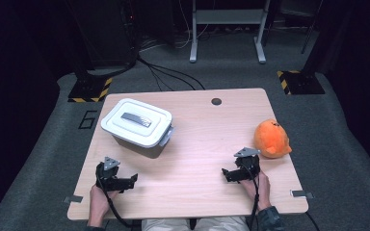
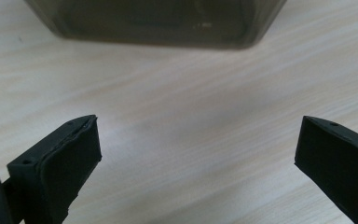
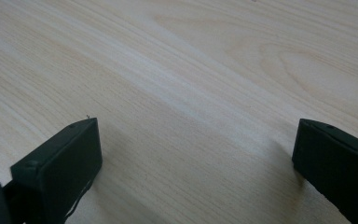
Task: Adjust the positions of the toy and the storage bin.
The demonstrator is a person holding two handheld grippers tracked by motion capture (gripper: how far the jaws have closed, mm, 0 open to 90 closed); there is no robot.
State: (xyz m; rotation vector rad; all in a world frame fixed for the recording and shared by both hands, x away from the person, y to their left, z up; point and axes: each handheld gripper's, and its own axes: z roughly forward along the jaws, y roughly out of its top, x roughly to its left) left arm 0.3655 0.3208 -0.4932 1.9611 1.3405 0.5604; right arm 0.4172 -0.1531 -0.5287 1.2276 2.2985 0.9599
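At the lower left of the high view your left gripper [image 1: 134, 179] rests low on the pale wooden table [image 1: 202, 144] with its jaws spread wide and nothing between them; your right gripper [image 1: 225, 174], at the lower right of that frame, is spread just as wide and equally empty. The nearest thing to your left gripper is the white rectangular plastic storage box with a grey carry handle set into its lid [image 1: 137, 126], sitting left of centre in the high view, a little above that gripper. In the left gripper view its dark translucent wall [image 2: 158, 23] fills the top edge, near but clear of the jaws. Expect this box to be stiff and fairly light if empty, though its contents cannot be made out; the smooth plastic is likely slippery, so a grip on the flat walls could slide. The handle on the lid looks like the surest hold for lifting, while the grey side latch [image 1: 167, 134] facing the frame's centre is probably what frees the lid. The round orange plush toy [image 1: 271, 138] lies at the right edge of the table, just above your right gripper; it should be soft and light, squashing under the jaws, so pinch it through the body rather than at the surface fuzz.
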